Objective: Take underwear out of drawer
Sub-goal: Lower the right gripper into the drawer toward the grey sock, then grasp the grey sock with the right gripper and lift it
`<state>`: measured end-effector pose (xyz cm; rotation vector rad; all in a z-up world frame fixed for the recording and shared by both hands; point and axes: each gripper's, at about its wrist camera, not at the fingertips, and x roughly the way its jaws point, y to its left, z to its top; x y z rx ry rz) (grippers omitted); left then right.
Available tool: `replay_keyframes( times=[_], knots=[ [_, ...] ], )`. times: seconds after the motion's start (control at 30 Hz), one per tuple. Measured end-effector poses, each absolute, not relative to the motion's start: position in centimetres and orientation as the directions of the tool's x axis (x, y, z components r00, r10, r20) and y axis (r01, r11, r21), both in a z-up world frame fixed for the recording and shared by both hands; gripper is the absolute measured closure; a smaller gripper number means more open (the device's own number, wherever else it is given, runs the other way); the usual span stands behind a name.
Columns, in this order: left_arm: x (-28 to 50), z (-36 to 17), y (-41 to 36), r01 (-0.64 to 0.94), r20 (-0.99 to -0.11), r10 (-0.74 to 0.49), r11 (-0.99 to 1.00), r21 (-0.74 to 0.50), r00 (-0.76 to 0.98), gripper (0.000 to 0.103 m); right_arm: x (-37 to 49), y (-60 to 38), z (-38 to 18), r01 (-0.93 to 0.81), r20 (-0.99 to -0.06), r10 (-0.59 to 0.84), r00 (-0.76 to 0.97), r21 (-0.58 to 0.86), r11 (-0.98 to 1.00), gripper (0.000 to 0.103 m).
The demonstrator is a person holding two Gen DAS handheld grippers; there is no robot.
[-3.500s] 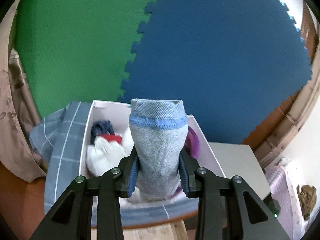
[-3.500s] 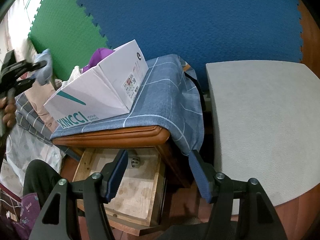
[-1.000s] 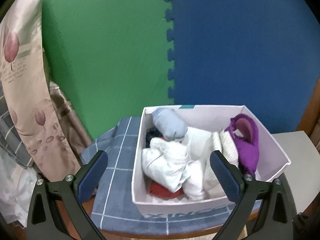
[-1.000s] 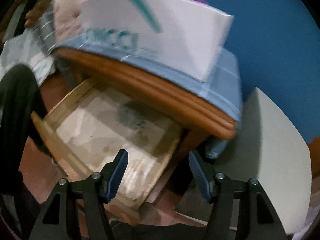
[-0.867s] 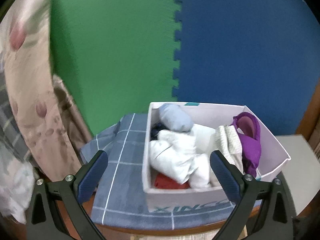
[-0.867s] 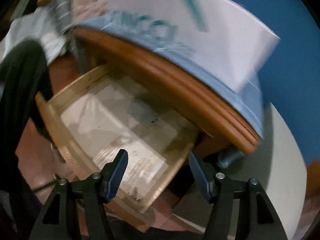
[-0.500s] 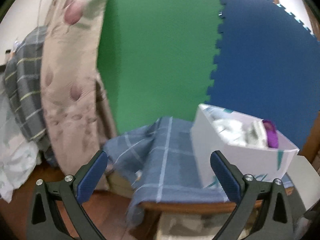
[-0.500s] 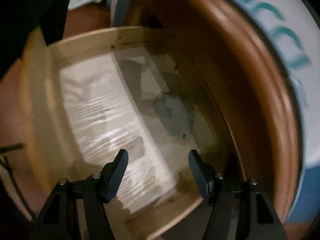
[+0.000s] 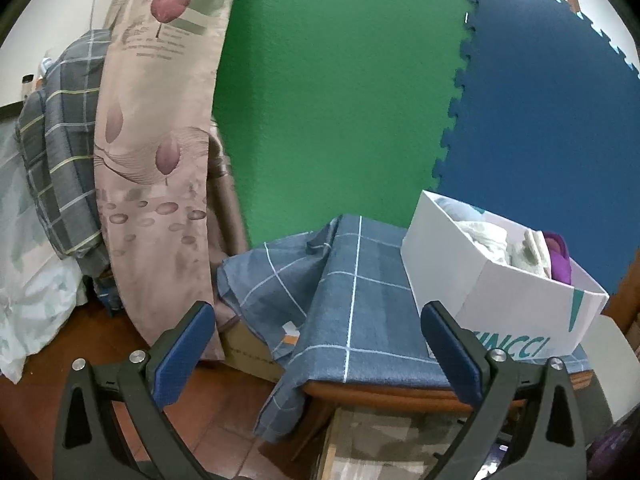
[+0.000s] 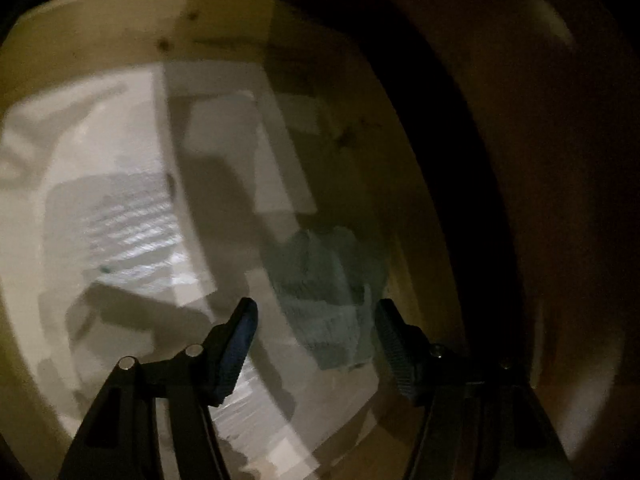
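In the right wrist view a folded pale blue-grey piece of underwear (image 10: 324,292) lies on the paper-lined floor of the open wooden drawer (image 10: 120,32), close to its right wall. My right gripper (image 10: 315,306) hangs just above it, open, with the fabric showing between the fingers and no pad touching it. The picture is dim and blurred. My left gripper (image 9: 315,312) is open and empty, level with the blue checked cloth (image 9: 360,300) on the table. A white box (image 9: 480,280) holding several garments stands to its right. A strip of the drawer (image 9: 380,452) shows below the table edge.
The wooden table edge (image 9: 380,392) overhangs the drawer. A flowered curtain (image 9: 156,160) and plaid bedding (image 9: 60,152) hang at the left. Green and blue foam mats (image 9: 340,100) cover the wall. A cardboard box (image 9: 248,352) sits on the red tile floor (image 9: 40,380).
The left gripper, earlier shut on a grey sock, now stands open and has swung left and lower, away from the box. The right gripper has dropped into the drawer, over the underwear.
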<state>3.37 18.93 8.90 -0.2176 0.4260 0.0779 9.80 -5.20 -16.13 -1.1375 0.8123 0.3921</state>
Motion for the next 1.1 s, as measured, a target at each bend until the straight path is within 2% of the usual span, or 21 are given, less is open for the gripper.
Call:
replay_keyframes(
  times=[0.1, 0.17, 0.33, 0.37, 0.4, 0.43, 0.47, 0.5, 0.77, 0.97, 1.1],
  knots=[
    [3.7, 8.7, 18.7, -0.113, -0.432, 0.019, 0.974, -0.194, 0.902, 0.001, 11.3, -6.3, -16.8, -0.615, -0.737, -0.176, 0.652, -0.650, 0.447, 0.040],
    [3.9, 8.5, 18.6, -0.104, -0.438, 0.009, 0.975, -0.194, 0.899, 0.001, 12.3, -7.1, -16.2, -0.607, -0.763, -0.165, 0.625, -0.608, 0.511, 0.038],
    [4.3, 8.3, 17.6, -0.084, -0.449, -0.002, 0.981, -0.172, 0.893, 0.001, 12.8, -7.7, -15.8, -0.611, -0.771, -0.135, 0.622, -0.586, 0.533, 0.039],
    [4.4, 8.3, 17.4, -0.081, -0.450, 0.000, 0.983, -0.162, 0.893, 0.001, 12.8, -7.9, -15.7, -0.620, -0.775, -0.124, 0.620, -0.581, 0.528, 0.044],
    [4.4, 8.3, 17.1, -0.076, -0.450, 0.001, 0.986, -0.148, 0.893, 0.001, 12.9, -8.0, -15.6, -0.650, -0.795, -0.097, 0.598, -0.553, 0.522, 0.060],
    [4.4, 8.3, 16.9, -0.070, -0.450, 0.000, 0.988, -0.139, 0.893, 0.001, 13.1, -8.1, -15.6, -0.663, -0.806, -0.089, 0.585, -0.538, 0.520, 0.062],
    [4.4, 8.3, 16.6, -0.059, -0.449, -0.004, 0.990, -0.127, 0.893, 0.001, 12.8, -7.9, -15.6, -0.666, -0.805, -0.093, 0.586, -0.544, 0.510, 0.072],
    [4.4, 8.3, 16.4, -0.053, -0.448, -0.005, 0.992, -0.119, 0.894, 0.001, 12.7, -7.8, -15.8, -0.671, -0.807, -0.108, 0.581, -0.550, 0.497, 0.078],
    [4.4, 8.3, 15.8, -0.037, -0.449, -0.011, 0.994, -0.098, 0.893, 0.001, 10.8, -8.0, -12.7, -0.750, -0.893, -0.094, 0.439, -0.423, 0.508, 0.083],
    [4.8, 7.9, 16.2, -0.058, -0.483, -0.007, 0.991, -0.120, 0.876, 0.001, 8.5, -9.6, -8.3, -0.755, -0.959, 0.013, 0.283, -0.214, 0.619, 0.083],
    [4.9, 7.8, 16.0, -0.057, -0.493, -0.006, 0.992, -0.112, 0.870, 0.001, 7.9, -11.6, -6.1, -0.723, -0.965, 0.067, 0.252, -0.142, 0.676, 0.083]
  ],
)
